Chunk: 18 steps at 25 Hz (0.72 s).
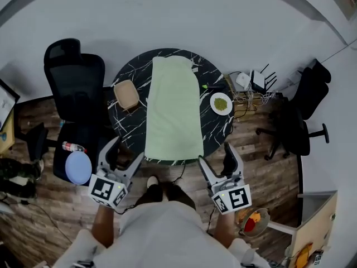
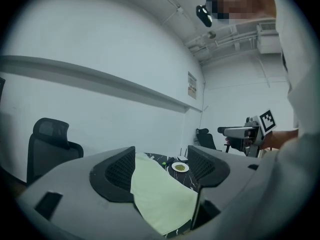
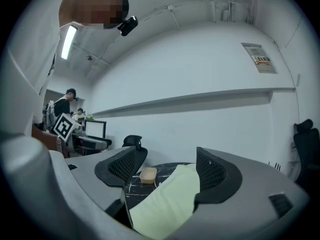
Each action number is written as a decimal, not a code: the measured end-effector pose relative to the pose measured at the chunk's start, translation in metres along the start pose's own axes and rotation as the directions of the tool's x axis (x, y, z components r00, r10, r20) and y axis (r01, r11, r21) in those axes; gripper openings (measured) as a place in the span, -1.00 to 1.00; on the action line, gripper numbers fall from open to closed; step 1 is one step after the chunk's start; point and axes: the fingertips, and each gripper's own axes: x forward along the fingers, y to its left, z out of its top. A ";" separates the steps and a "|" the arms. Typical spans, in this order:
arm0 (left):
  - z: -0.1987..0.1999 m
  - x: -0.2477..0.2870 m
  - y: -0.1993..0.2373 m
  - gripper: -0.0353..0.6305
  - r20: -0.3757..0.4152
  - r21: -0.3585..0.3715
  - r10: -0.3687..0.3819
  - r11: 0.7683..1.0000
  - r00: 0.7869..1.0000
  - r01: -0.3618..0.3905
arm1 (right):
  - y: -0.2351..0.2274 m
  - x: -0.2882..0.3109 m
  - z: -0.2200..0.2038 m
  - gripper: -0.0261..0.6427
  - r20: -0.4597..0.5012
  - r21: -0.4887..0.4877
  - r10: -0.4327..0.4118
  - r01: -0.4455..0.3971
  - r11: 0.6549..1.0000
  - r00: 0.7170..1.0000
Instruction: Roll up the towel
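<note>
**A:** Where's the towel?

**B:** I see the towel [image 1: 174,108] spread flat and unrolled down the middle of the table [image 1: 215,128]. It runs from near the far rim to the near rim, and its near edge lies right at that rim.

**A:** And your tools?

**B:** I have both short of the table on my side, apart from the cloth. The left gripper [image 1: 125,152] hangs off the towel's near left corner with its jaws spread wide and nothing held. Through its own camera I see only the towel lying beyond the gap. The right gripper [image 1: 216,155] sits off the near right corner, also wide apart and empty.

**A:** Anything else on the table?

**B:** A tan box [image 1: 127,94] sits left of the towel, just beside its edge. A white plate [image 1: 221,103] with something green on it sits to the right, a little apart from the cloth. A black chair [image 1: 75,77] stands left of the table.
</note>
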 end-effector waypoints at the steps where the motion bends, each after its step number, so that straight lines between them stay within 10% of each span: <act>1: -0.001 0.003 0.001 0.04 -0.006 0.003 0.003 1.000 1.000 -0.003 | -0.002 0.003 -0.001 0.13 -0.014 -0.024 0.007 -0.007 1.000 1.000; 8: -0.001 0.017 0.002 0.04 -0.021 0.013 0.036 0.999 0.999 -0.036 | -0.026 0.022 -0.010 0.13 -0.063 -0.060 0.067 -0.071 0.996 0.996; 12: -0.045 0.036 -0.004 0.04 -0.153 0.077 -0.014 0.997 0.988 0.026 | -0.034 0.023 -0.076 0.12 -0.329 -0.273 0.116 -0.212 0.938 0.937; 15: -0.111 0.053 -0.015 -0.05 -0.349 0.226 -0.098 0.956 0.932 0.185 | -0.035 0.019 -0.155 0.03 -0.543 -0.379 0.156 -0.407 0.831 0.825; 18: -0.188 0.059 -0.028 -0.21 -0.561 0.303 -0.169 0.869 0.811 0.391 | -0.028 0.012 -0.227 -0.19 -0.684 -0.323 0.211 -0.550 0.770 0.698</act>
